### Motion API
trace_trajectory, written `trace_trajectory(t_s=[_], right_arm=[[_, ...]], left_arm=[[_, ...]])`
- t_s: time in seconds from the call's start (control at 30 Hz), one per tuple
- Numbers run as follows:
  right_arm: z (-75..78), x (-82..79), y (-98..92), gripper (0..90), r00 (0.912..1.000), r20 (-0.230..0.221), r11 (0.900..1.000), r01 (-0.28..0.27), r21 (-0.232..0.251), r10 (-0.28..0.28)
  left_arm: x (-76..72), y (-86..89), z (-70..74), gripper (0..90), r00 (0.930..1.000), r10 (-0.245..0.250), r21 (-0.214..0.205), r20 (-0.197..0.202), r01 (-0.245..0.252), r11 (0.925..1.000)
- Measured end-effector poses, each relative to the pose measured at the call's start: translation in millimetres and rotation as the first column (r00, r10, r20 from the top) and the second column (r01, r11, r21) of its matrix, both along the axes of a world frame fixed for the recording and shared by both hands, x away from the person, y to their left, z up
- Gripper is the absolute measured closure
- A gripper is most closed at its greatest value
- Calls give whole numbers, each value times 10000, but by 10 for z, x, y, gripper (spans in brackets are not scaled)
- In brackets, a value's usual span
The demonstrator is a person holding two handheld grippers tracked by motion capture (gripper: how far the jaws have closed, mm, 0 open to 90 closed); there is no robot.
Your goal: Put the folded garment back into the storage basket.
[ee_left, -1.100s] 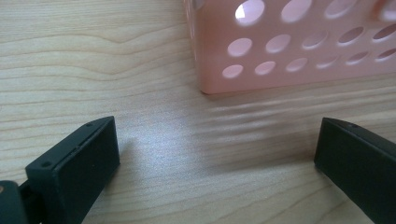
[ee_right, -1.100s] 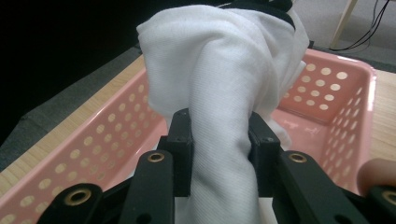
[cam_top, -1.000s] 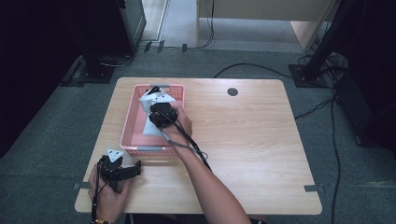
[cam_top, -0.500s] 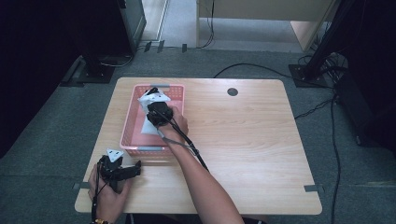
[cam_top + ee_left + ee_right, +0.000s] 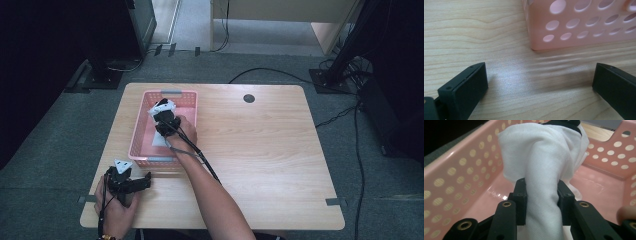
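A pink perforated basket (image 5: 191, 99) stands on the left half of the wooden table (image 5: 280, 150). Inside it my right gripper (image 5: 162, 117) is shut on a white cloth (image 5: 541, 162); the bunched cloth rises between the two black jaws above the basket's floor (image 5: 599, 187). A white patch of the cloth (image 5: 159, 140) lies under the gripper in the high view. My left gripper (image 5: 142, 182) rests on the table near the front left corner, just before the basket, open with nothing between its fingers (image 5: 466, 85). The basket's perforated wall (image 5: 579, 22) fills the top of the left gripper view.
A small dark round disc (image 5: 249, 98) sits in the table near its far edge. Cables (image 5: 280, 72) run over the grey floor behind the table. Dark stands (image 5: 105, 70) rise at the back left and back right. Bare tabletop spreads to the basket's right.
The right gripper has shifted slightly within the basket with the white cloth in it. The left gripper has not moved.
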State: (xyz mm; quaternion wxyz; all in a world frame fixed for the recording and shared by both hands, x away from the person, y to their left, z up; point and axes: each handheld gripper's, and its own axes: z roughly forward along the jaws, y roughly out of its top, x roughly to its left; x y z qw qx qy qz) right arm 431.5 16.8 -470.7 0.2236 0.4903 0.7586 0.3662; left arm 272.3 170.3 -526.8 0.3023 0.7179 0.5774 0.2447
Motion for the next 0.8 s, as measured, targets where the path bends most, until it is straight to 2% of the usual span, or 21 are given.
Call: trace_trajectory(t_s=[0.1,0.17,0.2,0.3,0.4,0.43,0.47,0.6,0.63,0.67,0.77,0.8], right_arm=[[-56,12,49,686,9998,-194,9997,-44,-254,39],[-110,21,75,681,9987,-507,9996,-103,-253,90],[-153,24,103,675,9973,-717,9989,-204,-426,174],[-166,35,111,656,9961,-862,9990,-227,-384,193],[-188,54,110,527,9936,-1064,9981,-418,-448,368],[-185,52,115,403,9915,-1069,9967,-768,-261,736],[-184,50,116,352,9905,-996,9951,-972,-166,950],[-141,56,87,199,9906,-823,9938,-1069,308,1091],[-141,56,87,199,9906,-823,9938,-1069,308,1091],[-111,48,75,134,9931,-763,9957,-865,341,888],[-70,40,55,86,9940,-622,9951,-867,469,895],[-22,29,34,39,9942,-561,9942,-886,616,921]], left_arm=[[0,0,0,0,10000,1,5,-5,-1,10000],[0,0,0,0,10000,0,10,-7,0,10000],[0,1,0,0,10000,-2,14,-8,2,10000],[0,1,1,0,10000,-8,21,-13,8,10000],[0,1,0,0,10000,-6,12,-8,6,10000],[0,1,1,0,10000,-6,22,-14,6,10000],[0,2,1,0,10000,-8,24,-13,8,10000],[0,0,0,0,10000,0,11,-7,0,10000],[0,1,1,0,10000,-2,13,-10,2,10000],[0,0,0,0,10000,-1,11,-6,1,10000],[0,0,0,0,10000,-1,8,-4,1,10000],[0,0,0,0,10000,-16,2,0,16,10000]])
